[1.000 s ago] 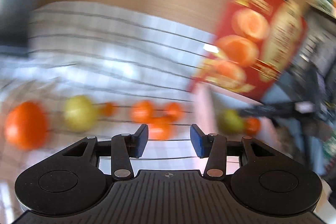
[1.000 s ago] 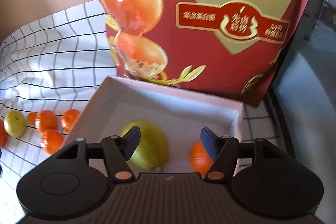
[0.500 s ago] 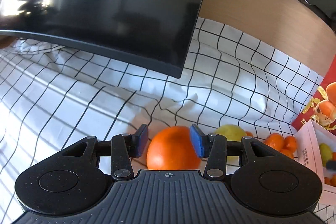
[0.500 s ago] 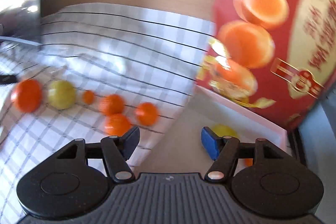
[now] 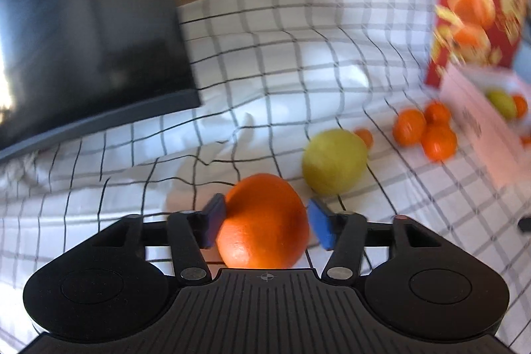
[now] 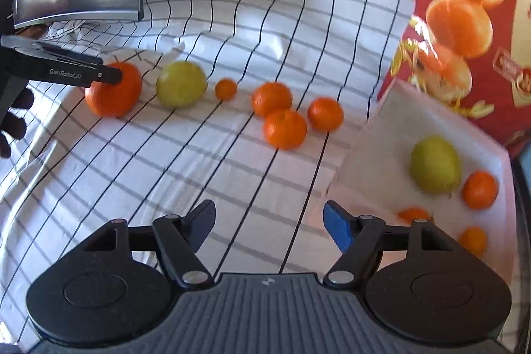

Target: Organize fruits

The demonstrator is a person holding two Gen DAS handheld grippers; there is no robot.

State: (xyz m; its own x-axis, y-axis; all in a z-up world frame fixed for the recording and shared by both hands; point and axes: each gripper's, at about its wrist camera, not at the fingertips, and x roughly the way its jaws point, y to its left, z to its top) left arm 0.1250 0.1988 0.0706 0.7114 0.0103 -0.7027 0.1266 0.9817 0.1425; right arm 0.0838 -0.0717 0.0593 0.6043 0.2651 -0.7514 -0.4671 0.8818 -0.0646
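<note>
One large orange (image 5: 262, 221) lies on the checked cloth (image 5: 298, 55) between the just-widened, not yet gripping jaws of the left hand-held gripper (image 5: 265, 221), which must next close and carry it to the white box (image 6: 375, 135), while the right hand-held gripper (image 6: 268, 224) hangs open and empty.

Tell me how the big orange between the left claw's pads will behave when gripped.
The big orange is round, so it would probably roll on the wrinkled checked cloth if nudged. Its skin looks glossy, perhaps slippery against the pads. It fills the opening, leaving little margin.
</note>
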